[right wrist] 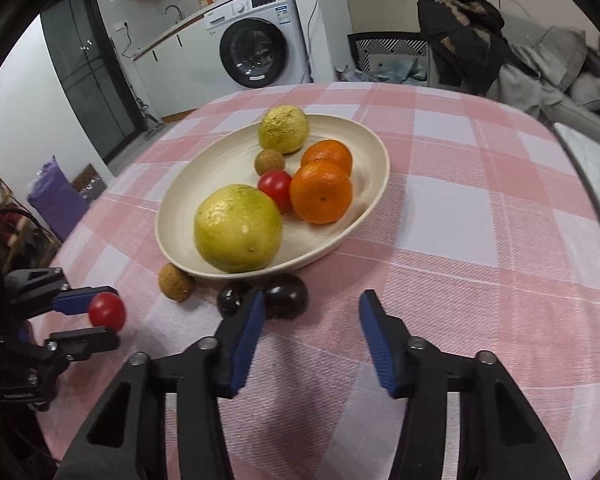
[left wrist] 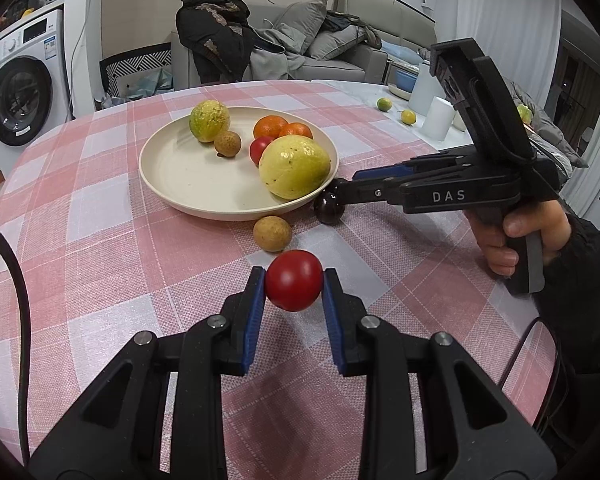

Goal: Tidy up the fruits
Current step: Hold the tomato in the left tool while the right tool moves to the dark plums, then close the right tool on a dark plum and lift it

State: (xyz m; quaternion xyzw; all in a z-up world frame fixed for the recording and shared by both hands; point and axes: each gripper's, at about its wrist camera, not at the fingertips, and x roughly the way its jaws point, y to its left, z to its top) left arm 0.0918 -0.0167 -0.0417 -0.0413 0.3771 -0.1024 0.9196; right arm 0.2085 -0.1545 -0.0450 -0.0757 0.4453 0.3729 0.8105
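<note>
My left gripper (left wrist: 294, 280) is shut on a red cherry tomato (left wrist: 294, 286), held a little above the pink checked cloth, short of the cream plate (left wrist: 172, 176). The same tomato (right wrist: 107, 312) shows in the right wrist view. The plate (right wrist: 372, 184) holds two yellow-green guavas (right wrist: 238, 228), two oranges (right wrist: 321, 192), a tomato (right wrist: 275, 187) and a longan (right wrist: 269, 161). My right gripper (right wrist: 312, 312) is open and empty, just in front of two dark plums (right wrist: 286, 295) beside the plate's near rim. A loose longan (right wrist: 175, 282) lies on the cloth.
Small green citrus fruits (left wrist: 385, 104) and white cups (left wrist: 438, 118) stand at the table's far right. A sofa with clothes and a washing machine are beyond the table. The person's hand (left wrist: 516, 236) holds the right gripper's handle.
</note>
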